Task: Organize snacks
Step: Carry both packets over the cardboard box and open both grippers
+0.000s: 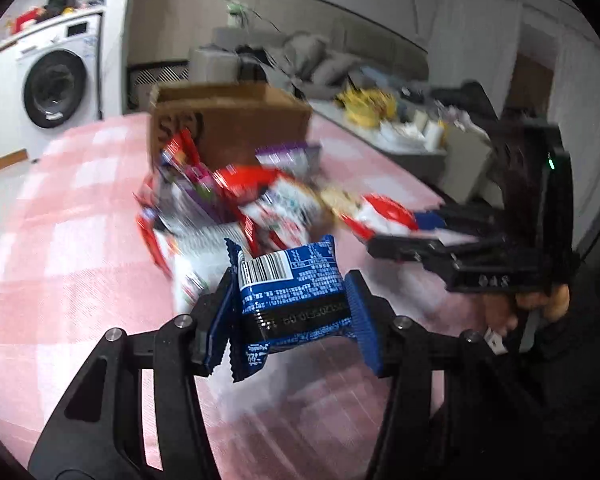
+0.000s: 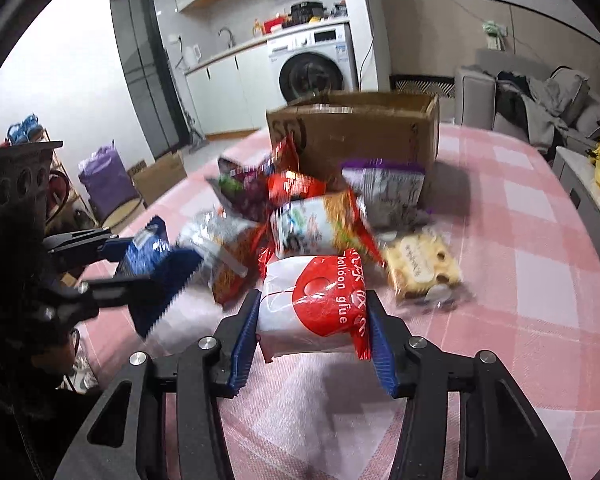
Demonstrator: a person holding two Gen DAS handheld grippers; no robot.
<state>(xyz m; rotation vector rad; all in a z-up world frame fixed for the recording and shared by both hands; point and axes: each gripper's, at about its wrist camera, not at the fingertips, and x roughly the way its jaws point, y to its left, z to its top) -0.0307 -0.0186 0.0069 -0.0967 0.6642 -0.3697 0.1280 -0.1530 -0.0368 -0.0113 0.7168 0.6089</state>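
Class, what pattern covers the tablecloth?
Pink-and-white checks on the tablecloth, clearest in the right wrist view.

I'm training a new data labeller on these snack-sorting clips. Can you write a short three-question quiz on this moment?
1. True or false: the left gripper is shut on a blue packet.
2. What does the right gripper hold? A) a yellow biscuit pack B) a red and white packet C) nothing
3. Fill in: behind the snack pile stands an open cardboard ____.

Key:
1. True; its pads press the packet's two sides.
2. B, the red and white packet, printed "balloon glue".
3. Box: the cardboard box on the pink checked tablecloth.
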